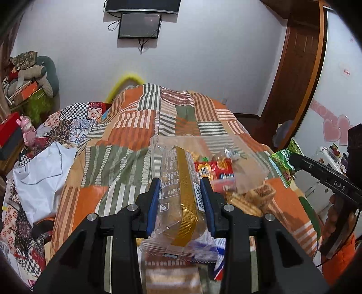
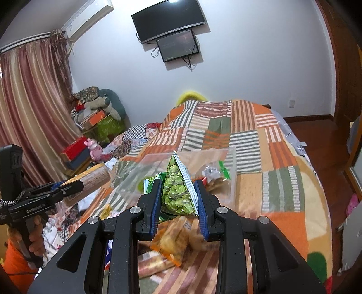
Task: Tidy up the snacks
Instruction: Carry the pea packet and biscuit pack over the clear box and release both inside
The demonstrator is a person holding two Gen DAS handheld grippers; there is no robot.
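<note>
My left gripper (image 1: 180, 183) is shut on a clear packet of brown cake with a gold stripe (image 1: 183, 181), held above the bed. My right gripper (image 2: 177, 183) is shut on a green pea packet (image 2: 178, 192), also lifted. A clear zip bag (image 1: 244, 167) holding a few snacks lies on the blanket just beyond both grippers. Loose packets lie below: wafers (image 1: 253, 199) and an orange snack packet (image 2: 174, 239). In the right wrist view the left gripper (image 2: 67, 187) with the cake packet (image 2: 95, 178) shows at the left. The right gripper (image 1: 301, 162) enters the left wrist view from the right.
The striped patchwork blanket (image 1: 135, 126) covers the bed. A white plastic bag (image 1: 40, 171) lies at its left side. Red boxes (image 2: 74, 149) and a pink toy (image 2: 95, 149) sit by the curtain (image 2: 29, 108). Screens (image 2: 169, 20) hang on the far wall; a wooden door (image 1: 296, 67) stands right.
</note>
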